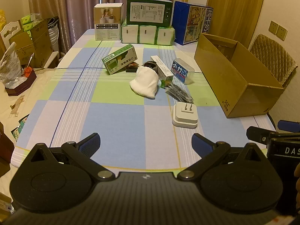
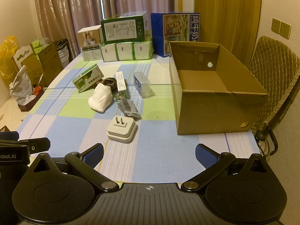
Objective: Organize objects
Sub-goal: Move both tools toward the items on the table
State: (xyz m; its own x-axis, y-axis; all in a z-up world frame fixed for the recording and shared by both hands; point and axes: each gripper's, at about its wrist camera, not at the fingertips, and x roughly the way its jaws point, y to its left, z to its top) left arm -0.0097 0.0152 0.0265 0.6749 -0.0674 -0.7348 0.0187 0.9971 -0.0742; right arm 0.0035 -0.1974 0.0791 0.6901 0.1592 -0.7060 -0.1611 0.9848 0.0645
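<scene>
- Left wrist view: left tongs (image 1: 145,142) spread wide, holding nothing, over the table (image 1: 116,120); only the cardboard box's (image 1: 234,86) outer wall shows.
- Right wrist view: right tongs (image 2: 150,154) spread, holding nothing; box (image 2: 215,112) interior visible, bare; plug adapter (image 2: 121,130) left of it.

Ahead of the grippers there's one white square plug adapter (image 2: 121,131), one white cloth pouch (image 2: 101,98), one clear plastic box with a blue label (image 2: 142,86) and two small green-and-white cartons (image 2: 88,80), (image 2: 121,83). Off to the right, one open brown cardboard box (image 2: 215,110). Way at the back: three white tissue packs with green edges (image 2: 126,51), plus three big printed boxes (image 2: 123,30).
</scene>
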